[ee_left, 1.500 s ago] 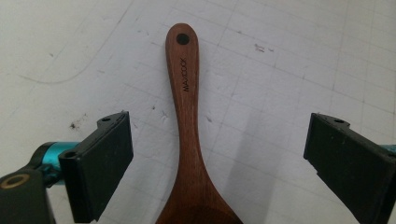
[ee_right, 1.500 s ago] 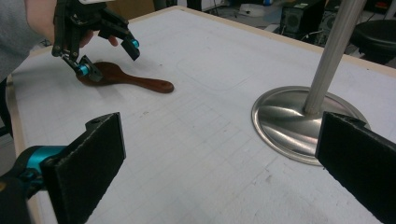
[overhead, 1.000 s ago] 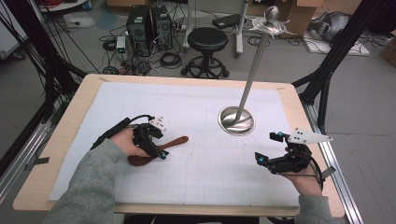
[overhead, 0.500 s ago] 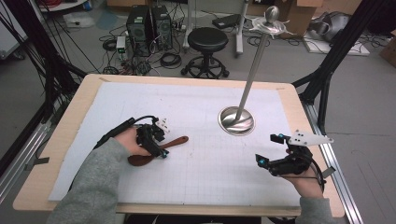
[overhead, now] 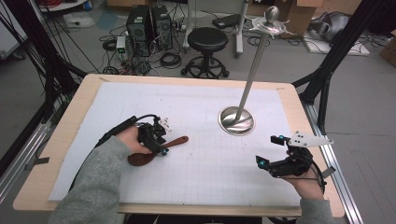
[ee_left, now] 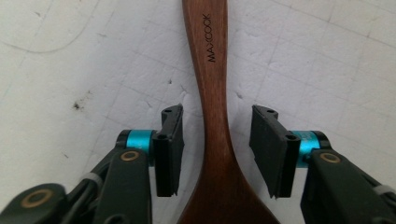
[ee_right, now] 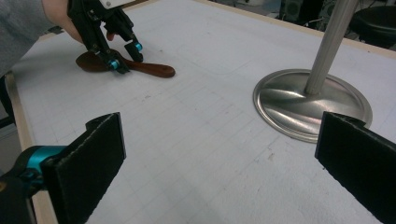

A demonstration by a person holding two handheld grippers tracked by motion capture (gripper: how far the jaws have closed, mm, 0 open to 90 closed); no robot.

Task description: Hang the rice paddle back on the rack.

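Spoon lies flat on the white sheet of the surface, left of centre, well apart from the metal stand. We have the left hand-held gripper lowered over it; in the left gripper view its jaws stand open on either side of the neck, where the handle widens into the bowl, with a clear gap to the wood on each side, so nothing is held yet. We judge the approach and alignment done, while closing on the neck and lifting are left. The spoon's long axis runs from near-left to far-right across the surface in the high view: the bowl is toward our side under the left hand, and the handle end points toward the stand. Our right hand-held gripper waits near the right edge of the surface, jaws wide apart and empty.
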